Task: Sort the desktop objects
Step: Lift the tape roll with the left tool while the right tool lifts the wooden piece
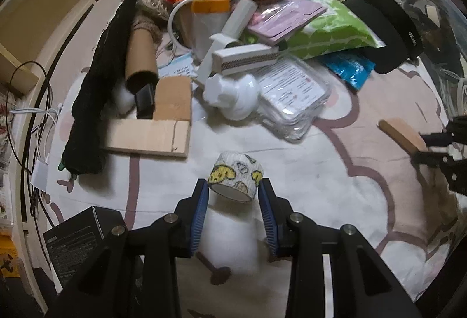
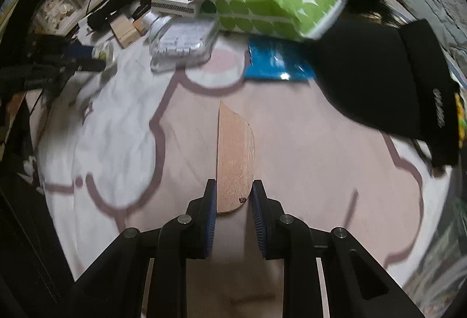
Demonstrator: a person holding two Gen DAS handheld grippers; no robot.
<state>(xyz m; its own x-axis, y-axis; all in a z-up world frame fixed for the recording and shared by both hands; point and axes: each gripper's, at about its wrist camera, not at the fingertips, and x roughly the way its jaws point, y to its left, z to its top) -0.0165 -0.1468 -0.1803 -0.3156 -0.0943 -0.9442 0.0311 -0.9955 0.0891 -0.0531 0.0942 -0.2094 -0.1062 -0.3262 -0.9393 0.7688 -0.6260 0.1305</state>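
My left gripper (image 1: pixel 233 191) is clamped on a roll of printed tape (image 1: pixel 235 180), white with yellow cartoon shapes, both blue pads pressed against its sides and the roll lifted clear of the pink-and-white sheet (image 1: pixel 292 172). My right gripper (image 2: pixel 233 195) pinches the near end of a flat wooden piece (image 2: pixel 235 154) with one curved edge; it points away from me above the sheet, and I cannot tell what it is beyond that.

So two things are in hand, and I judge the sorting barely begun. Beyond the tape, the heap looks unsorted: a folded cardboard piece (image 1: pixel 154 134), a cardboard tube (image 1: pixel 140 61), a long black fabric item (image 1: pixel 96 96), a white plastic device (image 1: pixel 233 96), a clear plastic pack (image 1: pixel 294 93), a green dotted pouch (image 1: pixel 329 31), a blue packet (image 1: pixel 350 68) and a black cap (image 1: pixel 388 29), overlapping or touching. No sorted group or bin shows in either view, so nearly everything remains to be placed.
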